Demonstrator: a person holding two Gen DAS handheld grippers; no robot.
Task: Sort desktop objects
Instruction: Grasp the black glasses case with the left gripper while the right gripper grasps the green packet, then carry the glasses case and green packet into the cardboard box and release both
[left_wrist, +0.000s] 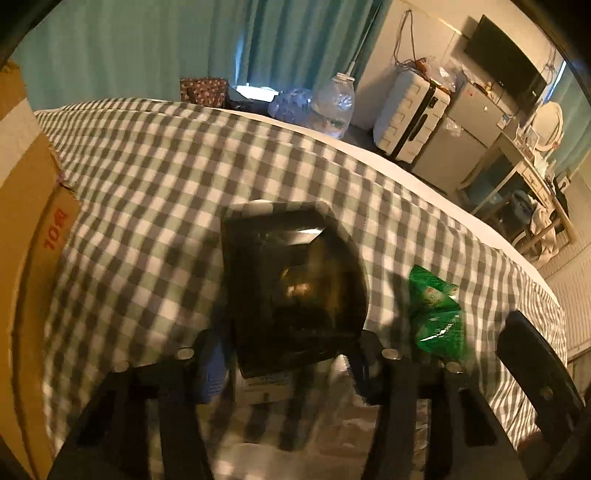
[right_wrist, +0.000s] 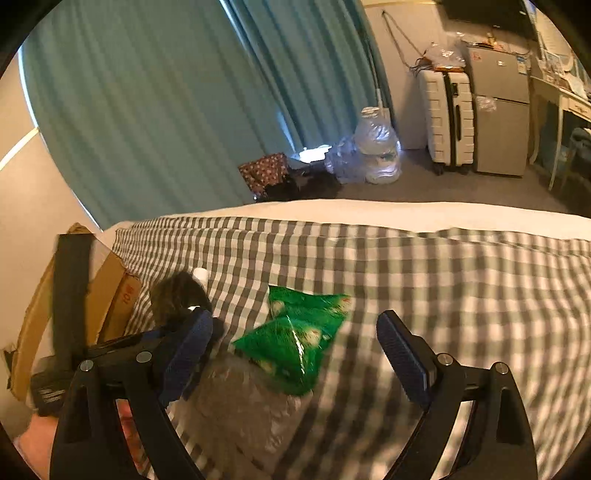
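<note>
Left gripper (left_wrist: 291, 354): fingers closed on dark bottle (left_wrist: 295, 291), centre frame, its detail seen only in the left wrist view. Right gripper (right_wrist: 303, 350): spread wide, holding nothing, green snack packet (right_wrist: 299, 339) between its fingers. Cardboard box (left_wrist: 26, 221) at left edge; checked cloth (right_wrist: 461, 280) bare toward right.

Grey-white checked cloth cover (right_wrist: 424, 280): matt, soft weave. Green crinkled snack packets (right_wrist: 295, 339): glossy foil/plastic. Dark angular bottle (left_wrist: 295, 291): shiny, glass-like, w/ highlights. Brown cardboard box (left_wrist: 26, 206): dull, rough torn edge. Right gripper (right_wrist: 295, 347): matt black plastic, ribbed blue pads (right_wrist: 402, 358), metal pins.
</note>
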